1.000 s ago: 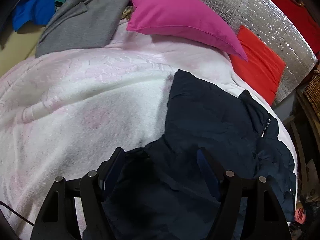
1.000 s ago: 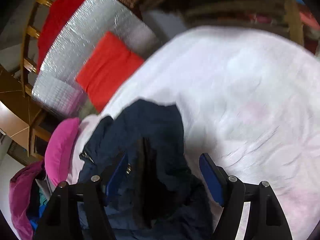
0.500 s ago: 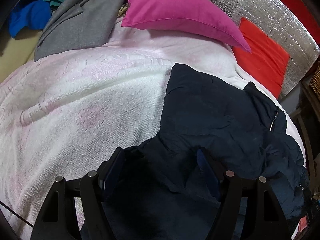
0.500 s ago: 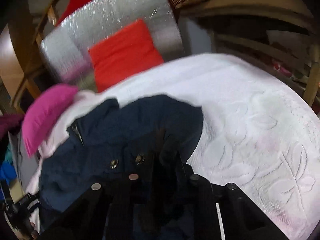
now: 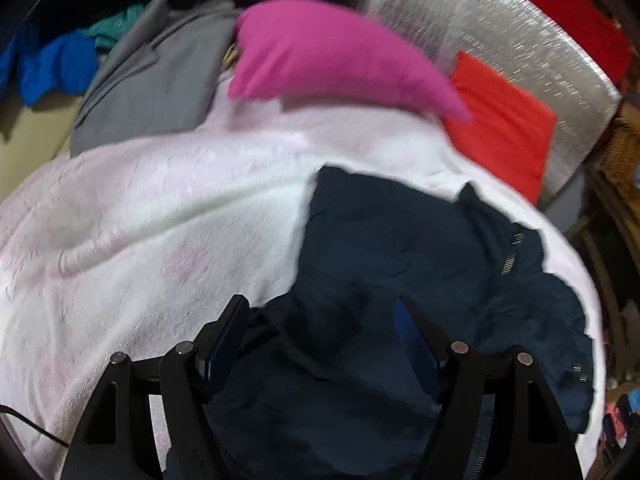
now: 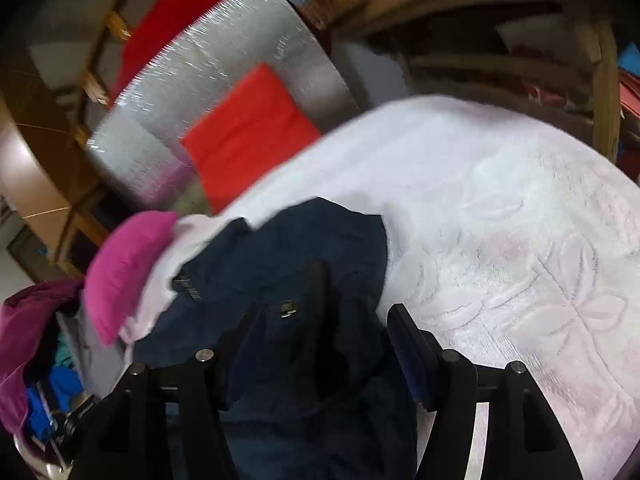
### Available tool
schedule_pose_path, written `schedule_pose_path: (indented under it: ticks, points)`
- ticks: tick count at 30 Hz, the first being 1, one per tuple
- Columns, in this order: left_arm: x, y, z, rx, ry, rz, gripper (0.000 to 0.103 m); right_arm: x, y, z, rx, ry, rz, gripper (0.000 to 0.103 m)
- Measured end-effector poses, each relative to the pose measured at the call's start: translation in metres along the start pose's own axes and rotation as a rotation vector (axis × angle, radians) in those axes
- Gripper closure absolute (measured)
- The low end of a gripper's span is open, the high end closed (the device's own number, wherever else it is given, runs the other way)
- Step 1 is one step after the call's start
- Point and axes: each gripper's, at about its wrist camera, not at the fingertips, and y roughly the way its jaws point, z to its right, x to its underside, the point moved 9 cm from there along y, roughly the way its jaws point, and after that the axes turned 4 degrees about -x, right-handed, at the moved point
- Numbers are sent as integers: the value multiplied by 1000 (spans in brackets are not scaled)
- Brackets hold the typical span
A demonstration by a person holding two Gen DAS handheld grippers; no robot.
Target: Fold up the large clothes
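Right tool [image 6: 324, 316] has reopened over the navy jacket [image 6: 304, 240].

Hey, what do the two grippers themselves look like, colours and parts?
Both the left gripper and right gripper are matte black, angular frames with round silver bolt heads and blue pads on the fingers. A thin black cable trails beside the left one.

A bed under a white blanket [image 5: 160, 240] fills the room. At its head lie a pink pillow [image 5: 328, 64] and red cushion [image 5: 504, 128] against silver foil padding [image 5: 500, 28] and a wooden frame [image 6: 600, 60].
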Motion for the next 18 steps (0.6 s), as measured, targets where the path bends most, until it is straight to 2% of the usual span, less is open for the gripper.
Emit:
schedule_pose_path:
  ticks: [3,7,9,11,13,18]
  points:
    - [3,-10,18,110,26,-13,28,15,-9,-20,-151,63,-54,36]
    - [19,-9,36,223,40,-91,28,53,4,-41,-279,145,-185,36]
    - [30,-3,40,263,40,-162,28,66,15,-47,-291,171,-221,36]
    - [38,4,40,300,-2,-223,28,79,29,-50,-276,196,-263,36]
    - [41,11,35,299,-34,-256,28,89,45,-52,-265,229,-294,36]
    - [52,34,23,274,-99,-354,27,86,74,-44,-207,286,-246,36]
